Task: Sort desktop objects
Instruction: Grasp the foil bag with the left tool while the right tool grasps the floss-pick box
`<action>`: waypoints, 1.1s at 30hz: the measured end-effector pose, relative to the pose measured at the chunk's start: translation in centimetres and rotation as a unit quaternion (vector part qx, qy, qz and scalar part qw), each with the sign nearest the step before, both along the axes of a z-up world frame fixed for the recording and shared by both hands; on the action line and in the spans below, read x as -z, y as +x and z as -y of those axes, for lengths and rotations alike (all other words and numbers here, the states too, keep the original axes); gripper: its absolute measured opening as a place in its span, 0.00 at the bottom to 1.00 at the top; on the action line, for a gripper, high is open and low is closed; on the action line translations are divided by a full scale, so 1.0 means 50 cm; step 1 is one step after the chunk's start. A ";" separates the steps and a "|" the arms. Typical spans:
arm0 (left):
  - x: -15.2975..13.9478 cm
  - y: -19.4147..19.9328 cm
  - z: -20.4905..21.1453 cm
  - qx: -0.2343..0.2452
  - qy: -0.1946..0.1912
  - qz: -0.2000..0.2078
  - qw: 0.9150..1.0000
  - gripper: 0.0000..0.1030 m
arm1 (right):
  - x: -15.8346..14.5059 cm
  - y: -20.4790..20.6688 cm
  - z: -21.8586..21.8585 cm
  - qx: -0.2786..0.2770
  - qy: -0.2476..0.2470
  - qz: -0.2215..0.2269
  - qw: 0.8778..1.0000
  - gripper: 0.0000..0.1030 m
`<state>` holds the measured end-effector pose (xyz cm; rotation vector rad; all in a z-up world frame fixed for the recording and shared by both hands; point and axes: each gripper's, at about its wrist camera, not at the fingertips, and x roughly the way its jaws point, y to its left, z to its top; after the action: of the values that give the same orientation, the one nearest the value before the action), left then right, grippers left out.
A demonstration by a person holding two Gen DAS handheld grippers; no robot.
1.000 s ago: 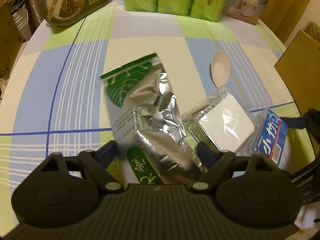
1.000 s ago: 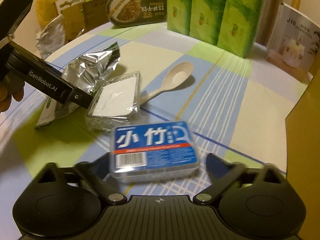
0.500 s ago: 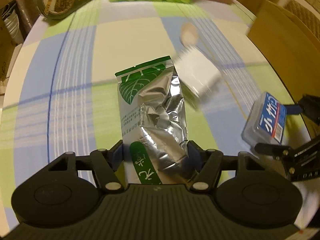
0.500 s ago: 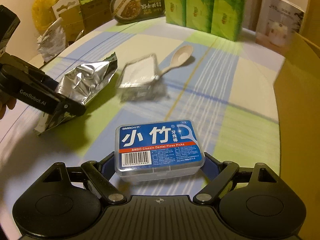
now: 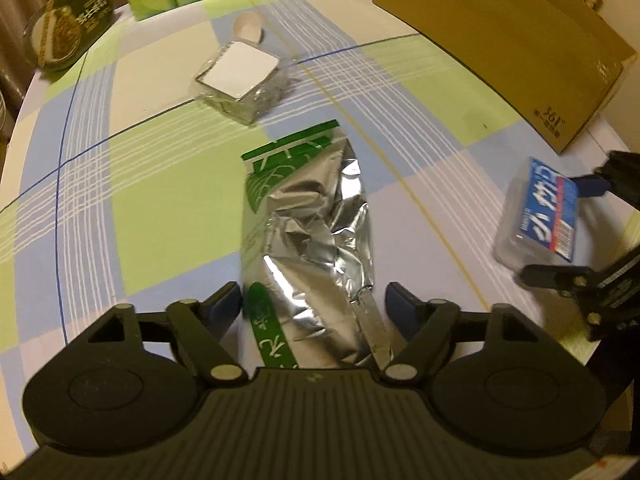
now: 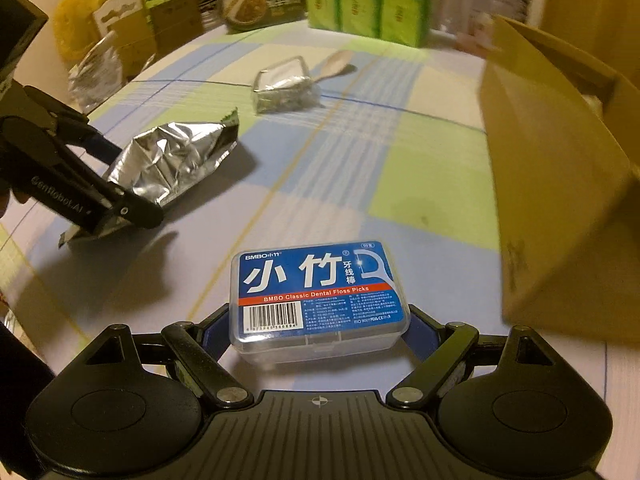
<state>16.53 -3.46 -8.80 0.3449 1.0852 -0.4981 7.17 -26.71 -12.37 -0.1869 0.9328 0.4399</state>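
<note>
Both grippers now carry their loads nearer the cardboard box (image 6: 560,184): the left gripper (image 5: 314,306) clamps the foil bag (image 5: 308,224), the right gripper (image 6: 318,326) the floss box (image 6: 318,292), so keep both squeezes firm and level until each is over the opening.

Both tools (image 5: 313,304) (image 6: 318,326) clamped, loaded.

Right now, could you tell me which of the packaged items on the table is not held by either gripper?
The clear plastic box with the white label, resting beside the spoon. The foil pouch sits in the left jaws, the blue floss-pick box in the right.
</note>
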 end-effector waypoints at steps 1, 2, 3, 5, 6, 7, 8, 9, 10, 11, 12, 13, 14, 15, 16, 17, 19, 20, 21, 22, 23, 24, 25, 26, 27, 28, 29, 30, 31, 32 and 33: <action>0.001 0.004 0.003 0.002 0.003 0.000 1.000 0.76 | -0.001 -0.008 0.006 0.004 0.001 0.001 1.000 0.82; 0.002 0.007 0.005 0.003 0.005 -0.001 1.000 0.77 | -0.001 -0.013 0.009 0.007 0.001 0.002 1.000 0.82; 0.004 0.010 0.006 0.003 0.006 -0.003 1.000 0.79 | 0.000 -0.016 0.011 0.008 0.001 0.003 1.000 0.82; 0.008 0.020 0.010 0.003 0.009 -0.009 1.000 0.80 | 0.003 -0.019 0.012 0.007 0.004 0.002 1.000 0.82; 0.012 0.025 0.012 0.004 0.012 -0.012 1.000 0.80 | 0.004 -0.019 0.012 0.004 0.005 0.001 1.000 0.82; 0.016 0.032 0.014 0.005 0.015 -0.015 1.000 0.80 | 0.005 -0.016 0.011 0.000 0.004 0.001 1.000 0.83; 0.019 0.039 0.014 0.004 0.017 -0.019 1.000 0.80 | 0.007 -0.019 0.009 -0.004 0.001 0.002 1.000 0.83; 0.021 0.042 0.016 0.003 0.019 -0.023 1.000 0.80 | 0.007 -0.019 0.007 -0.007 -0.001 0.005 1.000 0.84; 0.024 0.046 0.017 0.002 0.019 -0.026 0.999 0.80 | 0.008 -0.021 0.006 -0.009 -0.003 0.007 1.000 0.87; 0.025 0.049 0.018 0.001 0.020 -0.028 0.999 0.80 | 0.009 -0.021 0.006 -0.008 -0.002 0.008 1.000 0.88; 0.027 0.052 0.017 0.000 0.018 -0.031 0.999 0.80 | 0.010 -0.020 0.006 -0.007 0.000 0.009 1.000 0.90; 0.027 0.053 0.017 -0.001 0.015 -0.034 0.999 0.80 | 0.012 -0.020 0.007 -0.006 0.001 0.009 1.000 0.91; 0.028 0.055 0.016 -0.002 0.012 -0.036 0.999 0.80 | 0.012 -0.019 0.008 -0.005 0.002 0.010 1.000 0.92; 0.027 0.055 0.016 -0.002 0.011 -0.036 0.999 0.80 | 0.013 -0.018 0.007 -0.004 0.002 0.010 1.000 0.92; 0.027 0.054 0.016 0.000 0.010 -0.035 0.999 0.80 | 0.015 -0.018 0.005 -0.005 0.001 0.010 1.000 0.92; 0.027 0.053 0.016 0.000 0.010 -0.035 0.999 0.80 | 0.015 -0.018 0.004 -0.006 0.001 0.010 1.000 0.93; 0.025 0.051 0.017 0.004 0.009 -0.034 0.999 0.77 | 0.017 -0.017 0.003 -0.007 0.002 0.010 1.000 0.93; 0.023 0.050 0.017 0.005 0.008 -0.032 0.999 0.75 | 0.018 -0.017 0.002 -0.006 0.002 0.010 1.000 0.93; 0.021 0.050 0.016 0.006 0.007 -0.030 0.999 0.69 | 0.019 -0.016 0.002 -0.006 0.003 0.010 1.000 0.93; 0.018 0.048 0.014 0.008 0.003 -0.030 0.999 0.64 | 0.019 -0.016 0.001 -0.005 0.004 0.011 1.000 0.93; 0.016 0.046 0.013 0.009 0.000 -0.030 1.000 0.63 | 0.018 -0.016 0.000 -0.003 0.004 0.012 1.000 0.93; 0.013 0.043 0.011 0.012 -0.001 -0.028 1.000 0.60 | 0.018 -0.016 0.000 -0.002 0.005 0.012 1.000 0.93; 0.011 0.039 0.011 0.014 -0.003 -0.027 1.000 0.59 | 0.017 -0.015 -0.001 -0.002 0.005 0.012 1.000 0.93; 0.010 0.036 0.011 0.016 -0.005 -0.027 0.999 0.58 | 0.017 -0.014 -0.003 -0.001 0.005 0.012 1.000 0.93; 0.010 0.032 0.011 0.019 -0.006 -0.028 0.999 0.58 | 0.018 -0.013 -0.004 -0.002 0.003 0.012 1.000 0.93; 0.010 0.029 0.013 0.022 -0.005 -0.027 0.999 0.59 | 0.019 -0.012 -0.005 -0.002 0.001 0.011 1.000 0.93; 0.011 0.028 0.014 0.024 -0.004 -0.027 0.999 0.60 | 0.019 -0.011 -0.005 -0.002 0.001 0.010 1.000 0.93; 0.013 0.028 0.015 0.025 -0.002 -0.029 0.999 0.63 | 0.020 -0.011 -0.005 -0.002 0.002 0.010 1.000 0.93; 0.015 0.028 0.016 0.026 0.001 -0.030 0.999 0.67 | 0.020 -0.012 -0.005 -0.001 0.001 0.009 1.000 0.93; 0.018 0.028 0.018 0.027 0.005 -0.031 0.999 0.68 | 0.020 -0.012 -0.006 -0.001 0.001 0.009 1.000 0.93; 0.019 0.028 0.020 0.031 0.009 -0.029 0.999 0.71 | 0.019 -0.012 -0.005 -0.001 0.002 0.010 1.000 0.93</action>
<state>17.95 -4.48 -9.78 0.3830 1.1391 -0.5556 6.56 -26.44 -13.33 -0.1883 0.9129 0.4404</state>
